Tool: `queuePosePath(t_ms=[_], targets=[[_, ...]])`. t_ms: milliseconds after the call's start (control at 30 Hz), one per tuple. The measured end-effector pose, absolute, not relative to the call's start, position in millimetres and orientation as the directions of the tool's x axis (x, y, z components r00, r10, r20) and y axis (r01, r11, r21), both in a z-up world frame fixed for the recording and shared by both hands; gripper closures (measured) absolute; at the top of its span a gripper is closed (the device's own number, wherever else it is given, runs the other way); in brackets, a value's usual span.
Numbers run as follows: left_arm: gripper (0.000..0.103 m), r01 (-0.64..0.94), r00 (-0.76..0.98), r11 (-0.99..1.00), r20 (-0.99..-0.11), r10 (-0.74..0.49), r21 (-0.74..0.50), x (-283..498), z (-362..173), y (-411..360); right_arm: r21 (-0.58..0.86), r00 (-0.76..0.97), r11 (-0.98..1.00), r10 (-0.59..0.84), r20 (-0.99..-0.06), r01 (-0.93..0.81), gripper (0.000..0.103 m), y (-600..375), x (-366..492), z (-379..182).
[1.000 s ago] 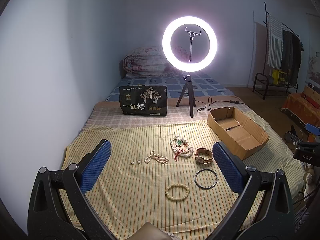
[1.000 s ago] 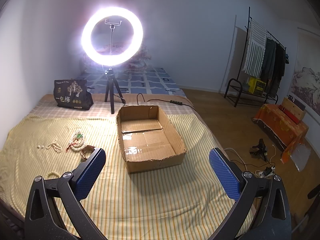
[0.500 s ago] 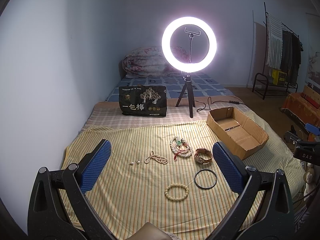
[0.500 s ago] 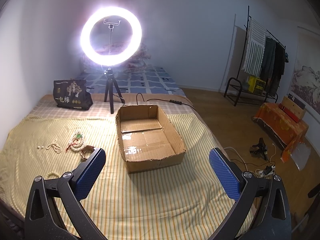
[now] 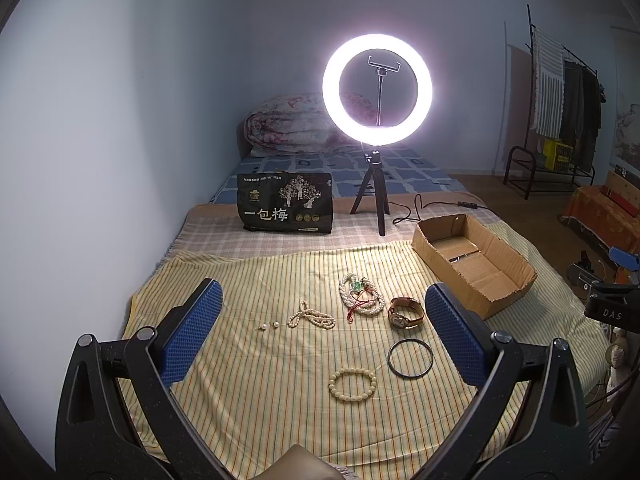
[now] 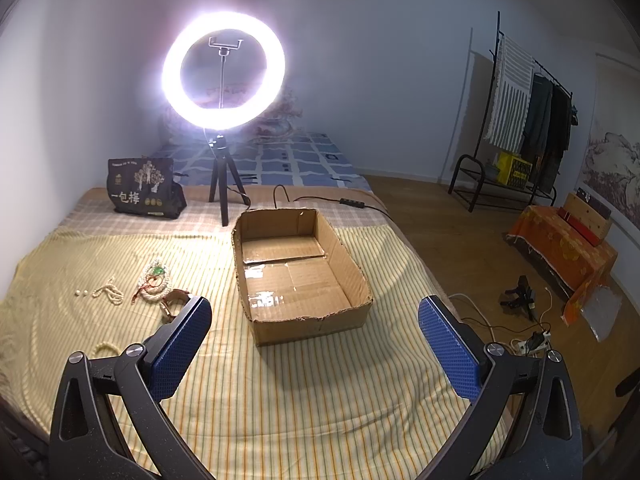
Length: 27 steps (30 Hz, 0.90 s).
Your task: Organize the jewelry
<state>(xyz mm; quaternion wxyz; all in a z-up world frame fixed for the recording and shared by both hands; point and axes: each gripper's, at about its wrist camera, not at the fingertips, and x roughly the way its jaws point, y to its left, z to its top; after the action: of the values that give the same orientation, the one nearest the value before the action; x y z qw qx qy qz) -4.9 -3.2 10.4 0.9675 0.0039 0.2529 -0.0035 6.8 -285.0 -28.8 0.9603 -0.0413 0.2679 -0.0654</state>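
Both grippers spread wide above bed; cardboard box [image 6: 300, 272] empty

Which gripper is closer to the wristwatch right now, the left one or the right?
Left. The wristwatch lies just ahead of the open left gripper, near its right finger. The open right gripper faces the cardboard box, with the watch off to its left.

The right tongs [image 6: 316, 344] gape wide over the striped bed [image 6: 280, 392], holding nothing. An empty cardboard box [image 6: 298, 276] sits at twelve o'clock, with bead necklaces [image 6: 154, 284] at ten o'clock
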Motion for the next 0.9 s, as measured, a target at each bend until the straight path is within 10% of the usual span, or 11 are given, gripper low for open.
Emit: queuePosePath(t_ms=[900], targets=[[0.000, -0.007, 0.854, 1.000, -0.520, 0.006, 0.000, 2.7, 5.3, 2.1, -0.111, 0.835, 0.990, -0.137, -0.532, 0.092, 0.001, -280.8, 12.0, -35.3]])
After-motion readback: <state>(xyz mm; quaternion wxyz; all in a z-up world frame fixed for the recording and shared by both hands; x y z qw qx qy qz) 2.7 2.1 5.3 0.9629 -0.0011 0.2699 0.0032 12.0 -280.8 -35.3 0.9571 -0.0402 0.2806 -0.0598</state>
